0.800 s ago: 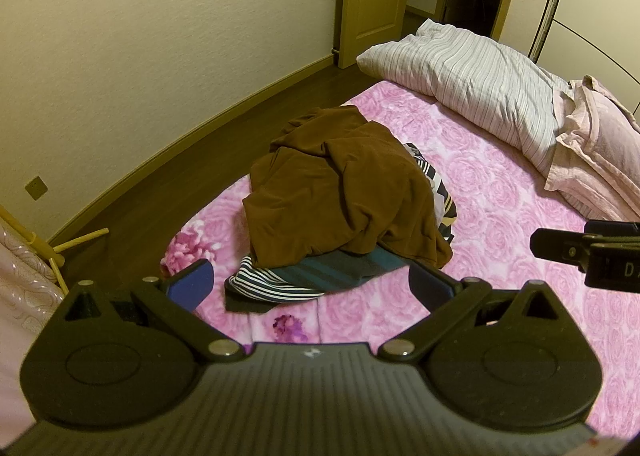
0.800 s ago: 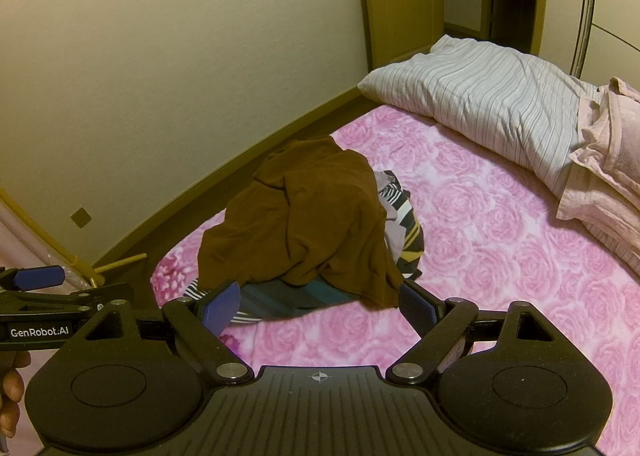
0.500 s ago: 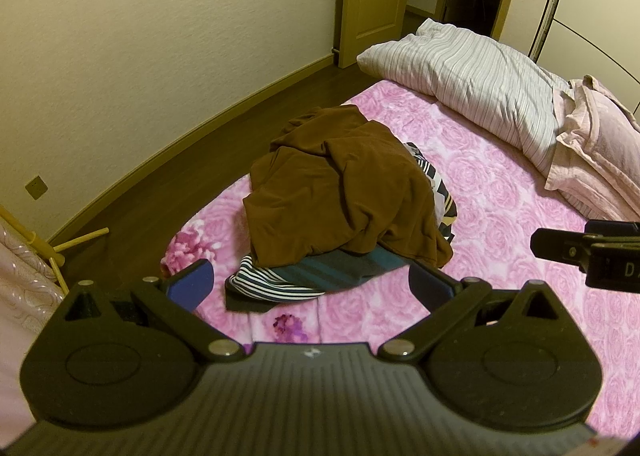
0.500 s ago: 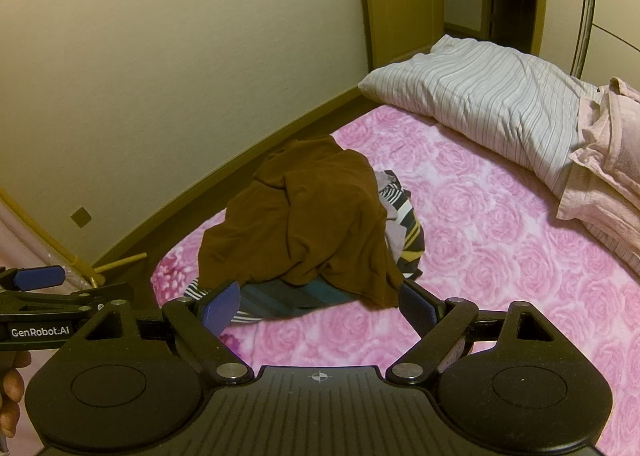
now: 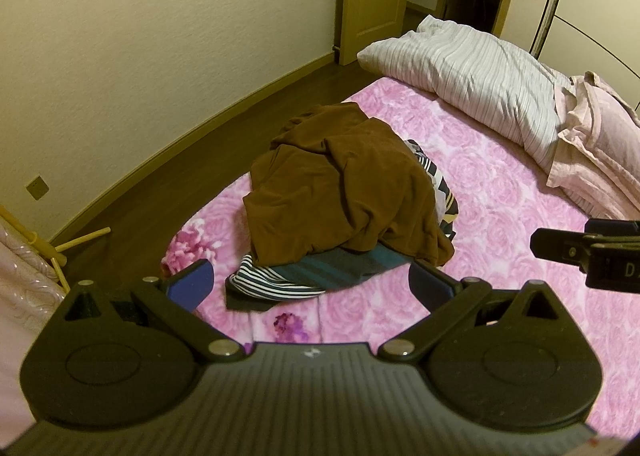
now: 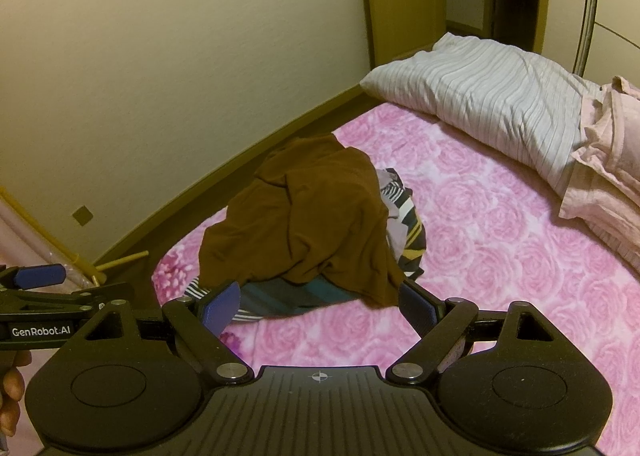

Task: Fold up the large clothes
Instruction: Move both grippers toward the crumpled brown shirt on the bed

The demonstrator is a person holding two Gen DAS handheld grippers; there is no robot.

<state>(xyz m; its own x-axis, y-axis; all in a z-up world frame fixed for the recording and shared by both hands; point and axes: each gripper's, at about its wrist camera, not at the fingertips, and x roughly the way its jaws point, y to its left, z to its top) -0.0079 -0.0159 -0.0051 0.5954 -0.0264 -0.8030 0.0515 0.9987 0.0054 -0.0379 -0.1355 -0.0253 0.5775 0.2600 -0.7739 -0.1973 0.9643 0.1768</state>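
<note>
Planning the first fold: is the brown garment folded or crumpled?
Crumpled. The brown garment lies heaped, creased, over other clothes on the bed.

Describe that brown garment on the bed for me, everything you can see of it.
The brown garment is a soft, plain, rumpled cloth, unfolded and draped as the top layer of a small heap near the corner of the pink floral bedspread. It covers striped clothes beneath. Neither gripper touches it.
</note>
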